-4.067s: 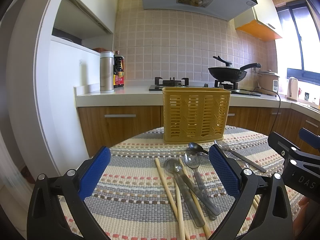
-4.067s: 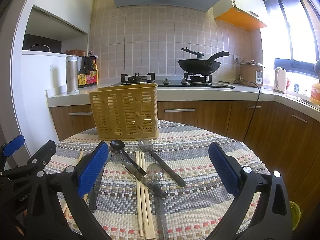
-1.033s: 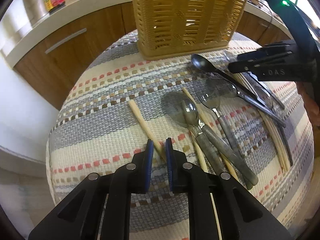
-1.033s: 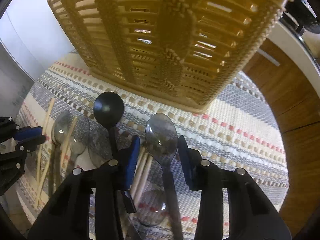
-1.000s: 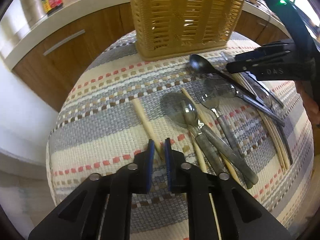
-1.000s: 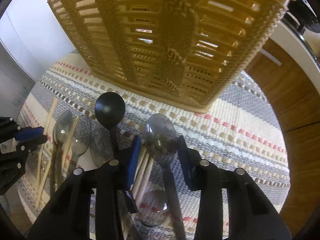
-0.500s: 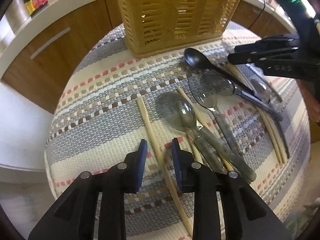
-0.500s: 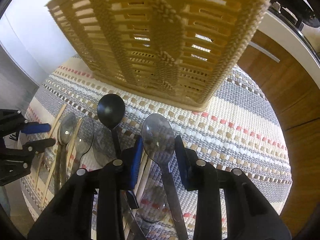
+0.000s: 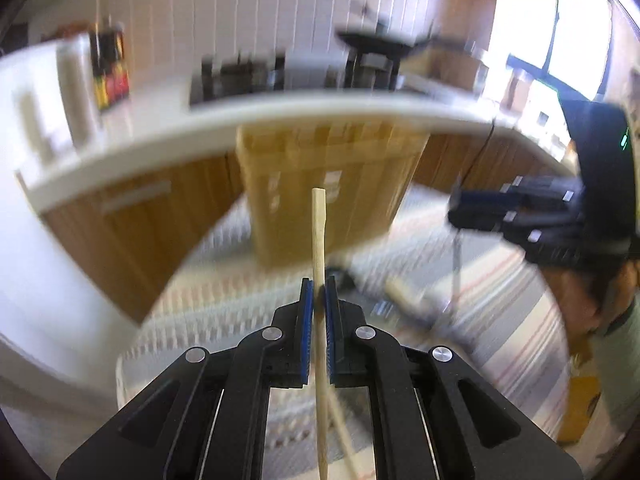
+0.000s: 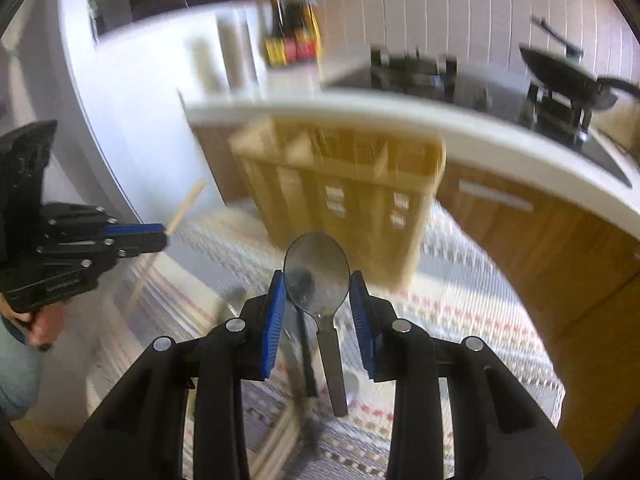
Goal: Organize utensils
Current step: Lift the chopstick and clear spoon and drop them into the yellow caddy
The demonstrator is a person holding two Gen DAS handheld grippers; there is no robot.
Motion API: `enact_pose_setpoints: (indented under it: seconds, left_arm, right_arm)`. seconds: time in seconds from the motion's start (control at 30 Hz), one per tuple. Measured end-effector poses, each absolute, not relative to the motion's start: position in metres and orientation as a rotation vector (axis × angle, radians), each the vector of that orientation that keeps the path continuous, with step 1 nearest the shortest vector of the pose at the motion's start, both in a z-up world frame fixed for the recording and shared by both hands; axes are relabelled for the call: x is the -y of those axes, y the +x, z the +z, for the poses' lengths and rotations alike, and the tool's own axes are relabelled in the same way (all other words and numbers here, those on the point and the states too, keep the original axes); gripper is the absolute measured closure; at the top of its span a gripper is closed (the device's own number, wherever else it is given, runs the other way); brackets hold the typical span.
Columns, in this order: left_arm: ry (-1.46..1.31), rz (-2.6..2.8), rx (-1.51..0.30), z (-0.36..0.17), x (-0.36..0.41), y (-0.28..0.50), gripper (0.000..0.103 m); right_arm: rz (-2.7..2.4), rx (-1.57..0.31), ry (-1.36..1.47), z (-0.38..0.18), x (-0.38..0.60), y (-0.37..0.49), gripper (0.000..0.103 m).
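My left gripper [image 9: 319,292] is shut on a wooden chopstick [image 9: 319,232] and holds it up off the table, its end pointing at the yellow utensil basket [image 9: 332,184]. My right gripper [image 10: 318,288] is shut on the bowl of a metal spoon [image 10: 317,280], lifted in front of the basket [image 10: 344,184]. The left gripper [image 10: 132,236] with its chopstick [image 10: 186,204] shows at the left of the right wrist view. The right gripper [image 9: 472,208] shows at the right of the left wrist view. Both views are motion-blurred.
More spoons and chopsticks [image 10: 304,364] lie on the striped woven mat [image 10: 460,320] over the round table. Behind stand a white counter [image 9: 280,116], wooden cabinets, bottles [image 10: 292,40] and a wok [image 10: 560,72] on a stove.
Both grippers closed on their utensils and lifted them off the mat. Both views tilted up from the table toward the basket and counter.
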State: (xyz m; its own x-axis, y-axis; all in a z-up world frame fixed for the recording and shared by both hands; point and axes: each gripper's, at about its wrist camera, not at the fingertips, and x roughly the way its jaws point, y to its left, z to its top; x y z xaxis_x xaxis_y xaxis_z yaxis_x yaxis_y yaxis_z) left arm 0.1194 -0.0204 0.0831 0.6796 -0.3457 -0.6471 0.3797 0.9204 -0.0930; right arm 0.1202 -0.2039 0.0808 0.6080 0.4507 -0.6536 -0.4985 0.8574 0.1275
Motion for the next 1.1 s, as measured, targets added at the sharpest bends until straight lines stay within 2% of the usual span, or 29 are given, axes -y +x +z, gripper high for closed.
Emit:
enact_pose_setpoints:
  seconds: [0.27, 0.53, 0.83, 1.1]
  left_arm:
    - [-0.073, -0.440, -0.473, 0.148, 0.018, 0.113, 0.099]
    - [-0.191, -0.429, -0.264, 0.192, 0.002, 0.146, 0.099]
    - [-0.175, -0.286, -0.119, 0.167, 0.016, 0.198, 0.099]
    - [-0.162, -0.241, -0.127, 0.127, 0.019, 0.224, 0.099]
  right_arm:
    - [0.669, -0.519, 0.154, 0.152, 0.206, 0.126, 0.074]
    - [0.577, -0.396, 0.246, 0.190, 0.217, 0.156, 0.074]
    - [0.391, -0.372, 0.250, 0.177, 0.239, 0.198, 0.074]
    - [0.339, -0.413, 0.163, 0.129, 0.224, 0.221, 0.074]
